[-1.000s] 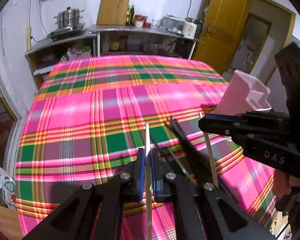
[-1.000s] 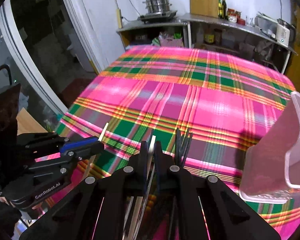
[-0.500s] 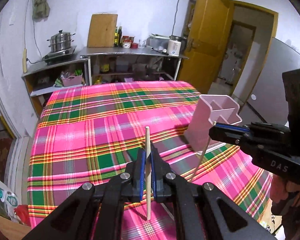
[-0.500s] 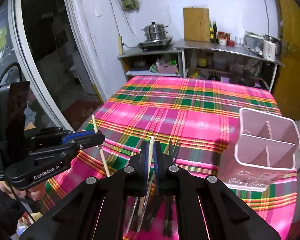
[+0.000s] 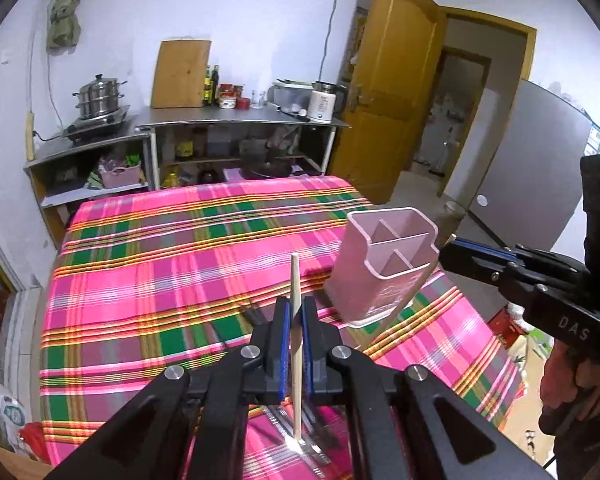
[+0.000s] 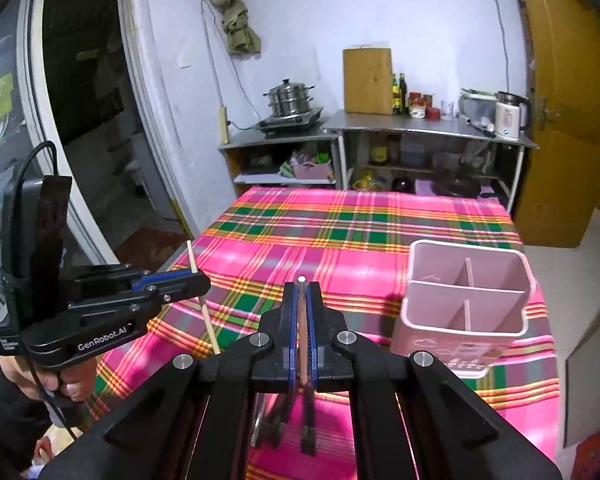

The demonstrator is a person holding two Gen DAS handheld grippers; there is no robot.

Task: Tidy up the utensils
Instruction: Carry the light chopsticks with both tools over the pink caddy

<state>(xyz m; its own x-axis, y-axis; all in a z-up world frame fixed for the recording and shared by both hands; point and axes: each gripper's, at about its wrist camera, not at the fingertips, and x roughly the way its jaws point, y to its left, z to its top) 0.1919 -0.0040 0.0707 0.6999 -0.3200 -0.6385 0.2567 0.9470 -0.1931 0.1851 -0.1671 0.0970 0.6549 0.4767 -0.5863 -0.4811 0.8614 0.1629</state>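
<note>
The left gripper (image 5: 295, 334) is clamped on a wooden chopstick (image 5: 295, 300) that stands almost straight up. The right gripper (image 6: 301, 322) pinches another thin stick (image 6: 301, 280), seen end-on. A second ago both grippers were low over the plaid tablecloth (image 5: 172, 272); now they are lifted, so each has picked up a stick. I think the next job is dropping them into the pink utensil holder (image 5: 384, 268), which stands at two o'clock from the left gripper, with empty sections. Dark utensils (image 5: 256, 316) lie on the cloth below. Both grippers tilt downward, side by side.
</note>
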